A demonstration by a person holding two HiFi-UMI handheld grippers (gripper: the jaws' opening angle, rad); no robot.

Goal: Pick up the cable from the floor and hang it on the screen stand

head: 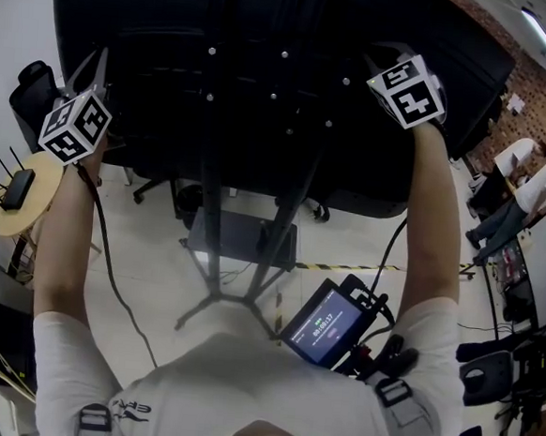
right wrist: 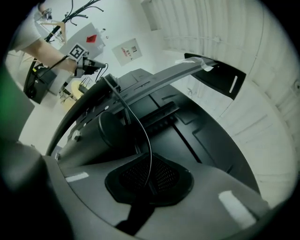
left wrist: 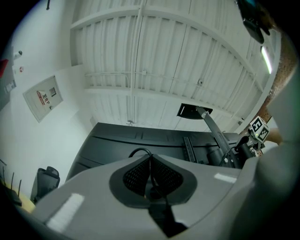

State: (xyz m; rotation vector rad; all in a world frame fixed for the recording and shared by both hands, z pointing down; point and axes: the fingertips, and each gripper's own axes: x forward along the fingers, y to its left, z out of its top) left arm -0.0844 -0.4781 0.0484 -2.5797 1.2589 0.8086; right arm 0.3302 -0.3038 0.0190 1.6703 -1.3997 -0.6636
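Cable (right wrist: 148,136), thin and black, is clamped between the closed-together jaws of the right gripper (right wrist: 150,177) and arcs up toward the screen stand (head: 219,208). Another stretch is pinched the same way in the left gripper (left wrist: 151,164), looping just past its tips. Both grippers are raised at the dark back of the screen (head: 156,34), one toward its left edge and one toward its right.

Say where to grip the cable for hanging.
Pinch the cable across its thin run at two spaced points, from behind the screen, as the left gripper and right gripper do: it's slim and curves freely, so it should drape.
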